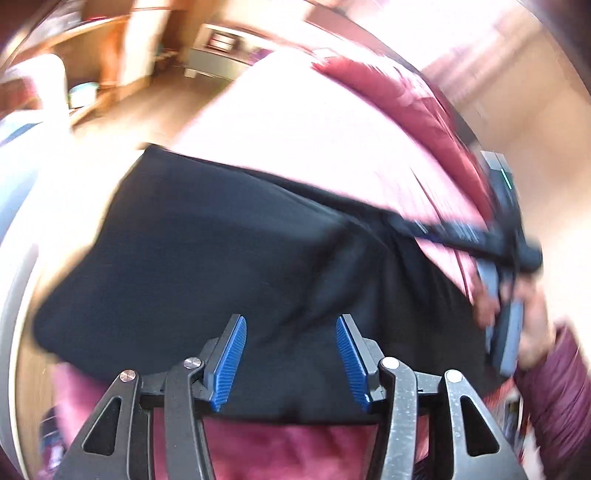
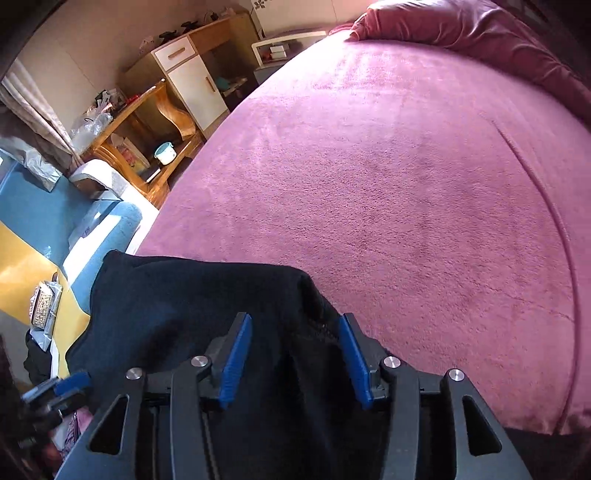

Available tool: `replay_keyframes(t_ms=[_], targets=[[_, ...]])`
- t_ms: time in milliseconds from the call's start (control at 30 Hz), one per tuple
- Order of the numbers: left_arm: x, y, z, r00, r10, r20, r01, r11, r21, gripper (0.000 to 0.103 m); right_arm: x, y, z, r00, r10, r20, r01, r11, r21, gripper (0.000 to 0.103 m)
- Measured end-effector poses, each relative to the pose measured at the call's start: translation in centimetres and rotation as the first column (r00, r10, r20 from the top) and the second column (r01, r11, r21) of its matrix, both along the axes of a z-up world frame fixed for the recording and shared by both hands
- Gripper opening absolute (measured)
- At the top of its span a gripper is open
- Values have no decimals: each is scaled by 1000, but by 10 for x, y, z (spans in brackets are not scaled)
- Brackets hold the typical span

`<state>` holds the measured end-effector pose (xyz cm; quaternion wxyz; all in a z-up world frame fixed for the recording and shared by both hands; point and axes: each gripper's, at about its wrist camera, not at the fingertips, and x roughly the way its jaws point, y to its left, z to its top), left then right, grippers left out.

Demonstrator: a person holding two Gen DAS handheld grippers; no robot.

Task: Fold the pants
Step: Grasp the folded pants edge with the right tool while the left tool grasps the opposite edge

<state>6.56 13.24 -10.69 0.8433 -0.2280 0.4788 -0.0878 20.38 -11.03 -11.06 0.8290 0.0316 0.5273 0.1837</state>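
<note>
The black pants (image 2: 192,306) are lying bunched at the near edge of the pink bed (image 2: 406,184). The right tongs (image 2: 295,354) are standing wide apart, straddling a ridge of the cloth without pinching it. The left tongs (image 1: 291,358) are gaping equally wide over the pants (image 1: 207,251), gripping nothing.

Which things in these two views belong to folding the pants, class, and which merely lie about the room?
Belonging to the job:
black pants
pink bed cover
left gripper, open
right gripper, open

Just lying about:
red pillow
wooden shelf
small teal pot
white cabinet
</note>
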Motion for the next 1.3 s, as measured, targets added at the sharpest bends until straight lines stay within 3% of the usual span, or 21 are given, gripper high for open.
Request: replay_keyframes(t_ms=[100, 267, 367, 533, 600, 700, 867, 1000, 1067, 1167, 1300], targets=[[-19, 59, 10, 986, 168, -18, -168, 986, 6, 52, -33, -2, 9, 1000, -2, 28, 2, 1000, 8, 50], [-51, 137, -5, 915, 384, -121, -396, 914, -94, 50, -89, -1, 6, 999, 4, 38, -5, 1000, 27, 51], [-54, 155, -16, 896, 411, -168, -437, 883, -171, 49, -115, 0, -6, 1000, -2, 17, 1, 999, 41, 51], [-45, 141, -28, 905, 381, -190, -413, 893, -178, 45, -143, -3, -22, 999, -42, -14, 42, 997, 62, 51], [-40, 130, -30, 913, 364, -186, -391, 910, -139, 25, -152, -5, -26, 998, -58, -23, 59, 996, 66, 51], [-35, 114, -29, 932, 332, -149, -345, 935, -79, 13, -161, -6, -29, 997, -68, -24, 69, 996, 54, 51], [-27, 105, -11, 949, 310, -62, -307, 950, 56, 10, -168, -10, -35, 994, -106, -23, 106, 994, 30, 51], [-14, 101, -18, 954, 291, -76, -278, 950, 142, 9, -169, -8, -44, 993, -115, -16, 115, 993, -7, 50], [-14, 96, -23, 955, 278, -98, -255, 946, 202, 10, -171, -4, -46, 995, -98, 2, 98, 995, -38, 50], [-24, 99, -30, 940, 312, -136, -281, 936, 211, 15, -174, -1, -46, 996, -91, 19, 92, 994, -56, 50], [-40, 99, -8, 914, 401, -58, -358, 866, 348, 22, -176, -6, -41, 995, -100, 6, 100, 995, -15, 50]])
